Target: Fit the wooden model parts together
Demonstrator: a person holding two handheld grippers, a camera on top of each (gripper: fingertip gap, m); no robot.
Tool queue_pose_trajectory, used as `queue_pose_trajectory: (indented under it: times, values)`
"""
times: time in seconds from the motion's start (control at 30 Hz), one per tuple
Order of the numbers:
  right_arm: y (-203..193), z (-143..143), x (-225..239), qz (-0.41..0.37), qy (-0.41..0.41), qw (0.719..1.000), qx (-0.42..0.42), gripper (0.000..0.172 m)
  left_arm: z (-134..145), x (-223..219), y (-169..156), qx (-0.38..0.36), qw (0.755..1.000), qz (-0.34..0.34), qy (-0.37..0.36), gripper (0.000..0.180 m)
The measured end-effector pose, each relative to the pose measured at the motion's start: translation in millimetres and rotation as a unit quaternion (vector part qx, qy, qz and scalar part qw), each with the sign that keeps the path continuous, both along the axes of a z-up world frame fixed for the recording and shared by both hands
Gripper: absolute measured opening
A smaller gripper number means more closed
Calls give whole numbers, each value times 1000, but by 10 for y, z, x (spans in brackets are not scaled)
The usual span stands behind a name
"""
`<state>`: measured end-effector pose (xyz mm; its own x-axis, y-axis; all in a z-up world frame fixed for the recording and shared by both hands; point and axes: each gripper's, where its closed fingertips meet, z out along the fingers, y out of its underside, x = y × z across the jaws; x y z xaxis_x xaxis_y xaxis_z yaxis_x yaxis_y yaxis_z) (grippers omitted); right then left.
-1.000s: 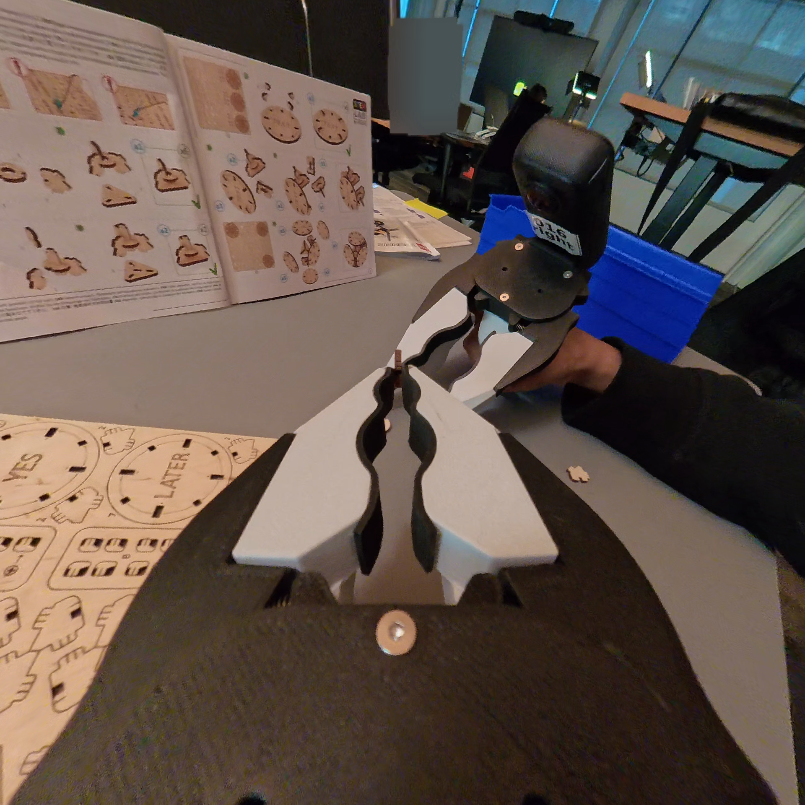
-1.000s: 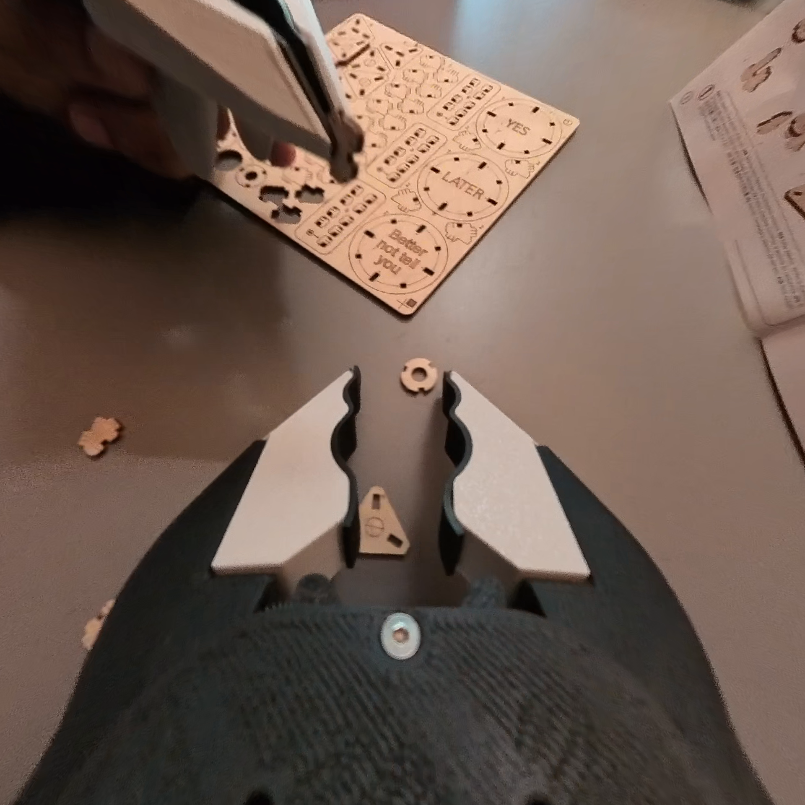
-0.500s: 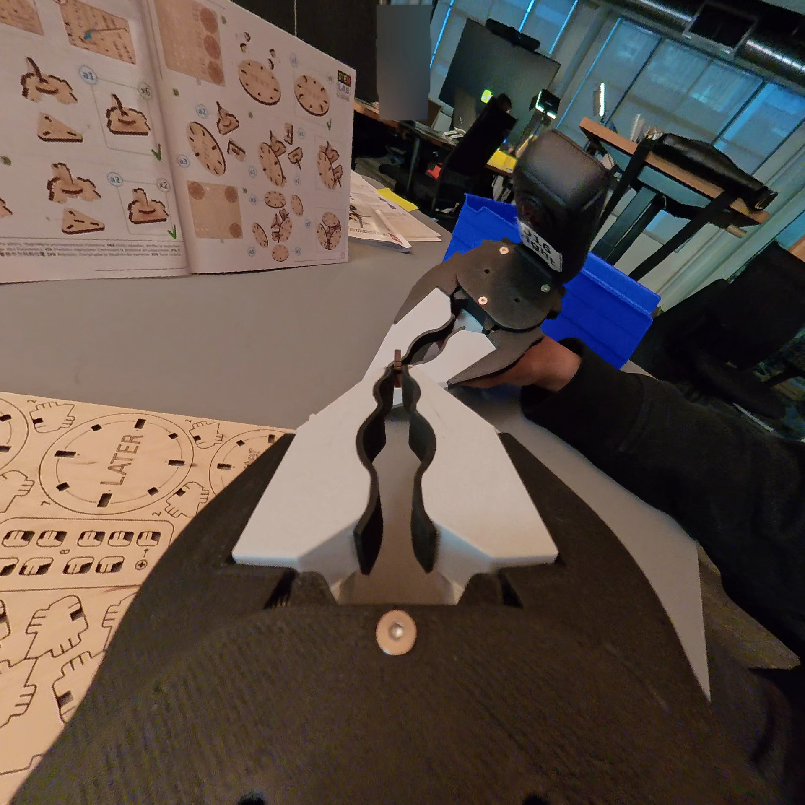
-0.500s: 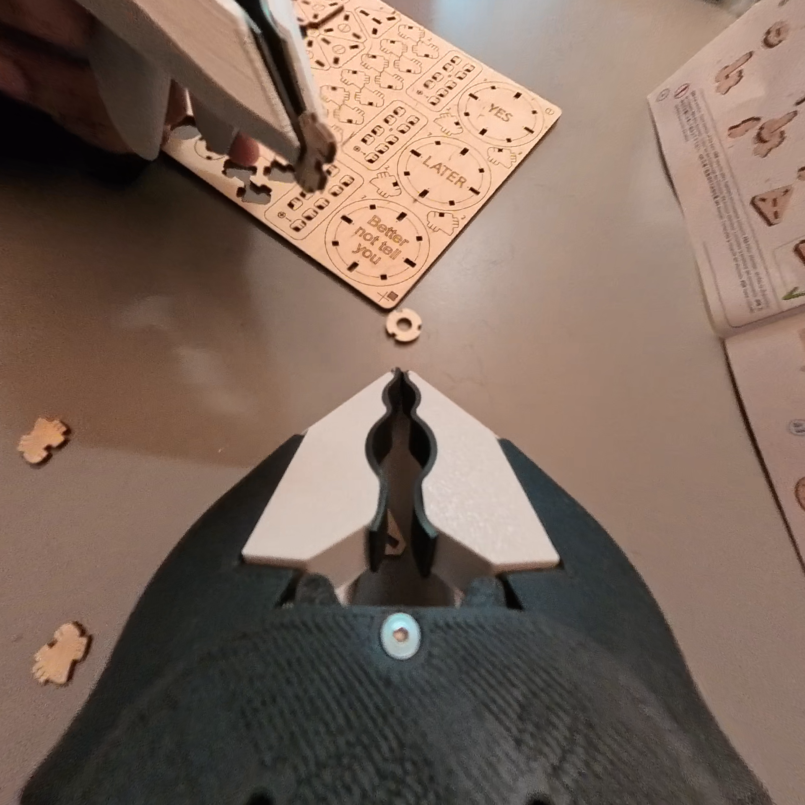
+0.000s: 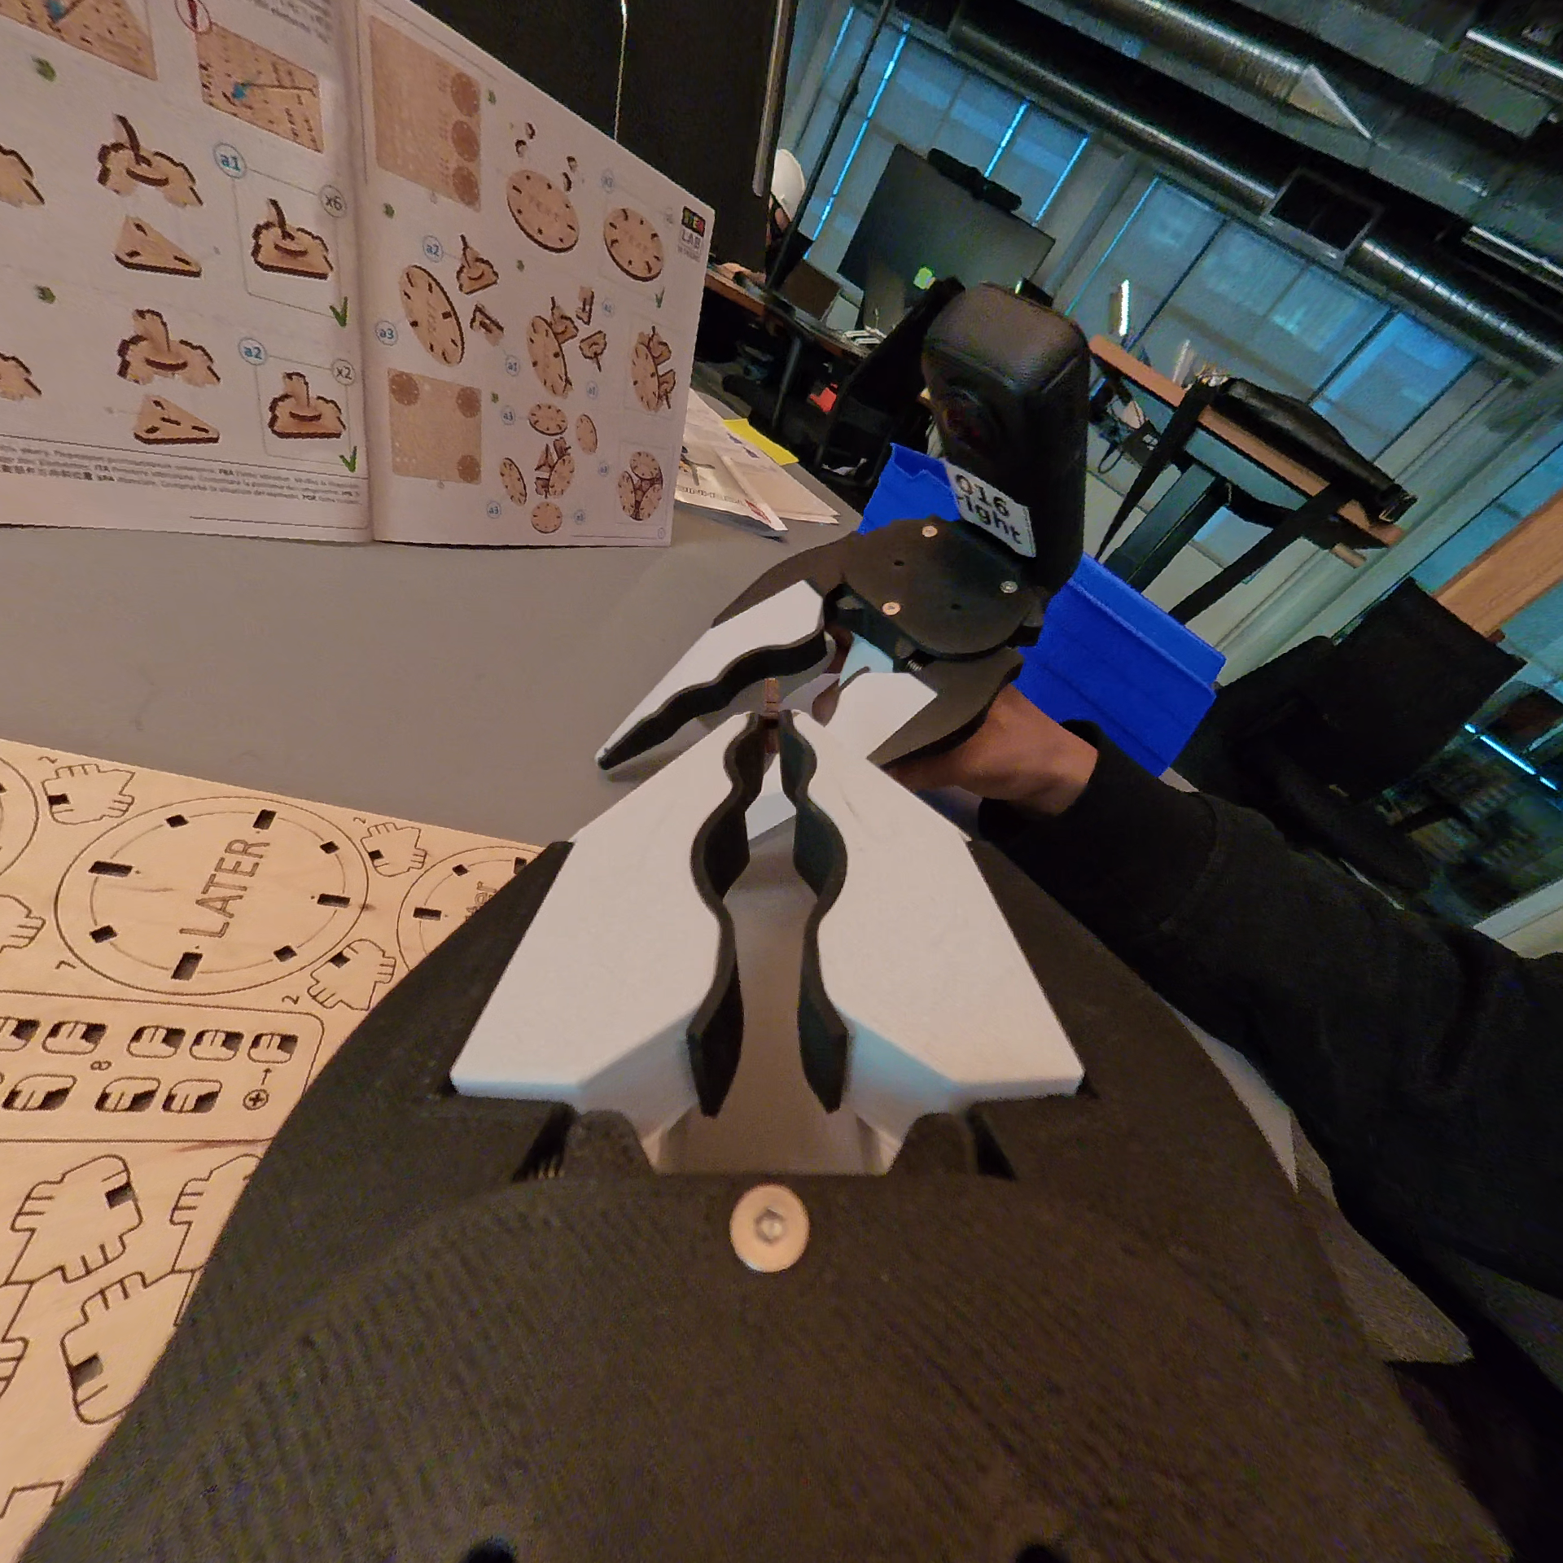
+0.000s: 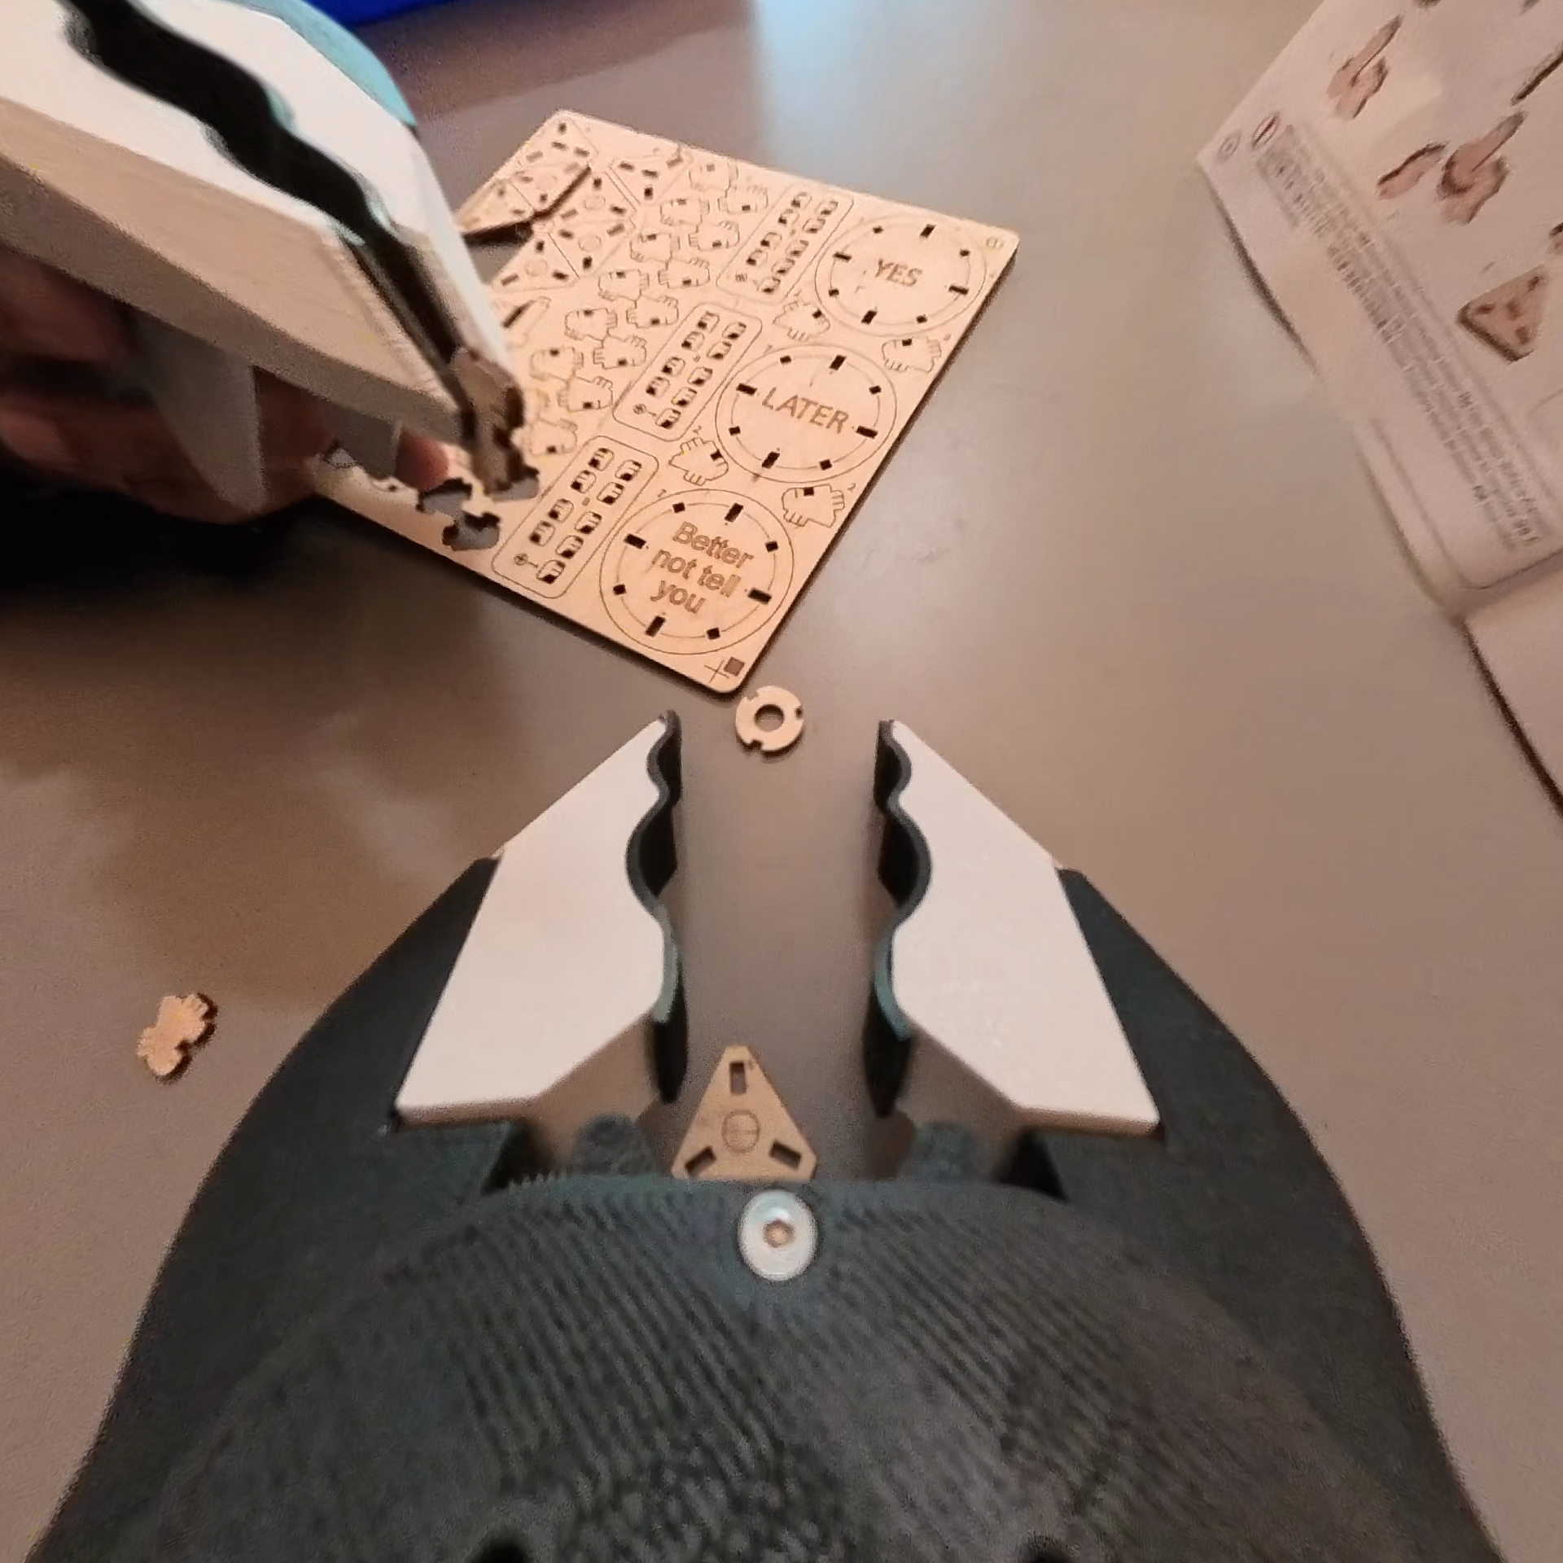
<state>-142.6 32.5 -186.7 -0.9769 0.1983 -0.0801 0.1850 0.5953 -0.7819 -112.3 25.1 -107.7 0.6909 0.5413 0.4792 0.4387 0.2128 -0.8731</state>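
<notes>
sheet [image 6: 744, 355]: flat on bench [image 6: 1099, 592]
ring [image 6: 768, 719]: just off sheet's near corner
booklet [image 5: 355, 279]: behind sheet
bin [image 5: 1108, 643]: right of booklet
triangle piece [image 6: 743, 1125]: between right claw [image 6: 778, 744] fingers, on bench

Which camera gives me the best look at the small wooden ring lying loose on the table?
The right wrist view: the wooden ring lies flat on the table, unobstructed, just beyond the open right hand-held gripper, near the plywood sheet's corner. The left wrist view does not show the ring.
</notes>
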Motion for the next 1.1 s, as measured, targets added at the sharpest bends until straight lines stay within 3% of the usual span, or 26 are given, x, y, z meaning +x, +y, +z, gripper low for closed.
queue_pose_trajectory:
  times: [0.13,0.23,0.4,0.6,0.77,0.93,1.1]
  values:
    - [-55,-79,19,17,28,999,29,40,-13,0,28,-9,1000,-2,3,1]
    - [-66,-80,79,25,32,999,30,14,-31,3,46,-15,1000,-4,3,1]
    - [-6,-20,53,-5,14,1000,10,14,-59,5,24,-27,1000,0,5,1]
    - [180,516,313,41,-86,986,-136,13,-89,88,86,-61,998,-21,24,1]
    - [244,509,480,80,-79,989,-98,13,-107,214,231,-110,990,-58,61,1]
    - [242,566,477,68,-61,992,-86,13,-175,205,203,-202,972,-28,113,1]
    - [249,593,464,61,-45,994,-79,13,-168,229,228,-209,969,-30,127,1]
